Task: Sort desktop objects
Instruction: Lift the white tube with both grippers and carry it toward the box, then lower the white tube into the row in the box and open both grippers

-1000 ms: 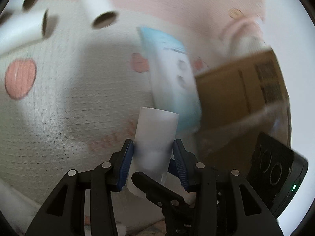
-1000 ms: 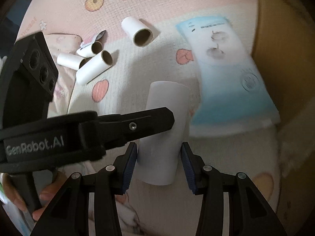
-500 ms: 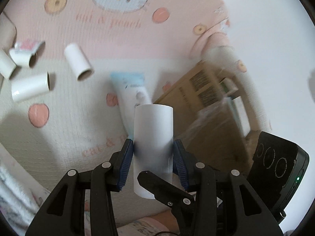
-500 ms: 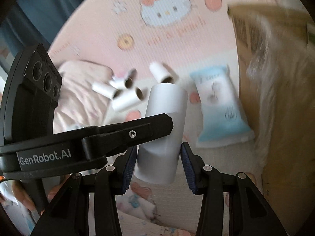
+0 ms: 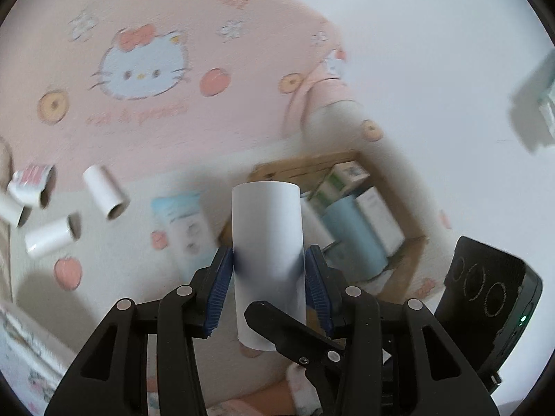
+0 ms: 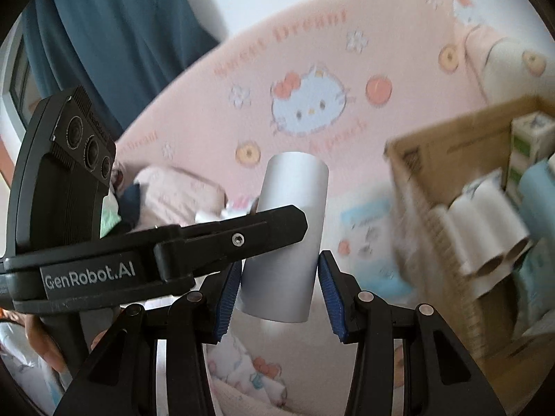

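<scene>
A large white paper roll (image 5: pixel 267 242) is held upright in the air between both grippers. My left gripper (image 5: pixel 269 274) is shut on it, blue pads pressing both sides. My right gripper (image 6: pixel 279 284) also brackets the roll (image 6: pixel 288 228): its left pad touches, its right pad stands a little off. The other gripper's finger crosses in front in each view. A cardboard box (image 5: pixel 347 159) with rolls and cartons inside stands to the right; it also shows in the right wrist view (image 6: pixel 451 131).
Several small cardboard tubes (image 5: pixel 104 194) lie at the left on the pink Hello Kitty blanket (image 5: pixel 145 66). A light blue tissue pack (image 5: pixel 184 225) lies beside the box. A dark blue curtain (image 6: pixel 114 34) hangs at the far left.
Both grippers have lifted the white roll higher off the blanket and tilted up. The box and its contents have come into view.
</scene>
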A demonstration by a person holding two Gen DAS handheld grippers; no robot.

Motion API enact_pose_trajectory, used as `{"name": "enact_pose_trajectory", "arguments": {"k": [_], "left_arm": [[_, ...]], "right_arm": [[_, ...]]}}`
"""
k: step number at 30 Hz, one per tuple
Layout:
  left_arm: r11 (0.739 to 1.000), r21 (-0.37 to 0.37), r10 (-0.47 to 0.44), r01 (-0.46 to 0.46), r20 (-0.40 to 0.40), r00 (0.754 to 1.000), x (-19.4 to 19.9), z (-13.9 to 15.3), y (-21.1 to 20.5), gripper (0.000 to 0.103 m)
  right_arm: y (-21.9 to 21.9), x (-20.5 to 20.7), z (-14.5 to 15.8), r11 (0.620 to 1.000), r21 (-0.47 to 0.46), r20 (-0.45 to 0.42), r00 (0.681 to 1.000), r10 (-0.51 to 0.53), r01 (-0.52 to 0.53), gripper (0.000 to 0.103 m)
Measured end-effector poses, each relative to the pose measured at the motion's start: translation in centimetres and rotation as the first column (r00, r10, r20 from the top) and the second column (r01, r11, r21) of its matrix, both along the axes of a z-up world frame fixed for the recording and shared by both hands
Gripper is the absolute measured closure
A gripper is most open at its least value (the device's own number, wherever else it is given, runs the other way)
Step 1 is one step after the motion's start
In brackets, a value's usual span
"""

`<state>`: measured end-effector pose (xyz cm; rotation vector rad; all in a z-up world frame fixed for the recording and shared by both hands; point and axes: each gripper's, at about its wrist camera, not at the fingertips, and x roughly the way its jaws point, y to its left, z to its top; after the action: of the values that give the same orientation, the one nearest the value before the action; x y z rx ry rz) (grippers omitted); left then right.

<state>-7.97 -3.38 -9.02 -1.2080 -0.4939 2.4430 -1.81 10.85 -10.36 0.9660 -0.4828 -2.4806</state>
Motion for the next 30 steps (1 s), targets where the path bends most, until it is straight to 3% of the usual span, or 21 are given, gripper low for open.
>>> {"name": "enact_pose_trajectory", "arguments": {"k": [9, 17, 25, 30], "left_arm": [[0.993, 0.009, -0.121, 0.121, -0.019, 0.992, -4.1, 2.4, 6.4, 0.057], [0.975, 0.05, -0.219, 0.219, 0.003, 0.976, -8.1, 2.7, 12.3, 0.057], [0.971, 0.071, -0.235, 0.228, 0.113, 0.966, -12.2, 1.0, 16.0, 0.057], [0.972, 0.08, -0.233, 0.221, 0.209, 0.95, -14.9, -1.8, 17.3, 0.057]], "right_arm": [[5.8, -0.3, 3.9, 0.993, 0.053, -0.054, 0.993, -0.104, 0.107, 0.061], [11.9, -1.9, 5.0, 0.977, 0.154, -0.015, 0.989, -0.148, 0.149, 0.061], [16.6, -5.3, 4.9, 0.963, 0.25, 0.089, 0.988, -0.126, 0.1, 0.061], [18.6, -8.5, 3.1, 0.964, 0.265, 0.238, 0.966, -0.101, 0.036, 0.061]]}}
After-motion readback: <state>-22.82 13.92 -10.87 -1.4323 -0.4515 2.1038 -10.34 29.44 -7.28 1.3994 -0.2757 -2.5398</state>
